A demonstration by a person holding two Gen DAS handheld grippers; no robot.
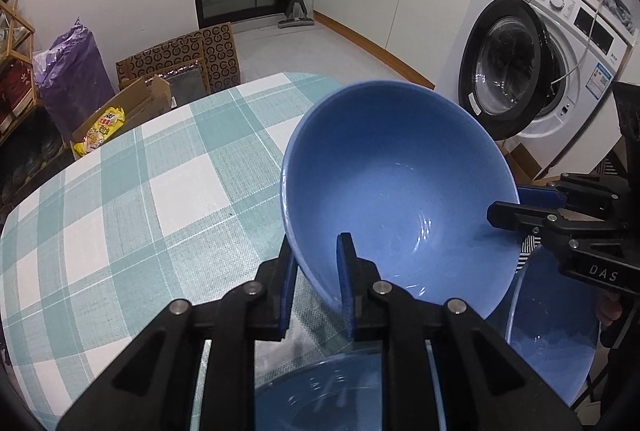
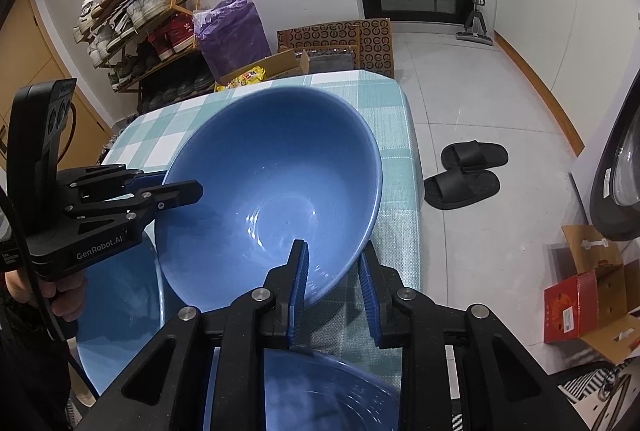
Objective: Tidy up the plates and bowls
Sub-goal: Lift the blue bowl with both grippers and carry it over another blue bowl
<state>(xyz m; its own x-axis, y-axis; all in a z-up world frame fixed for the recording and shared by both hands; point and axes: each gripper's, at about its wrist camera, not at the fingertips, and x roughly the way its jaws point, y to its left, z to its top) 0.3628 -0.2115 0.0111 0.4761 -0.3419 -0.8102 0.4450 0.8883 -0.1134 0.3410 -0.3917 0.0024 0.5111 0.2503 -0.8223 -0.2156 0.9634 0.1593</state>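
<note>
Overhead, blue bowl (image 1: 400, 187) near table edge (image 2: 412, 167)

my left gripper (image 1: 318, 283) points steeply down with its blue pads clamped across a rim, one inside and one outside. my right gripper (image 2: 334, 287) tilts down the same way, pinched shut on the opposite edge. my hand (image 2: 66, 297) wraps the left handle from below.
</note>
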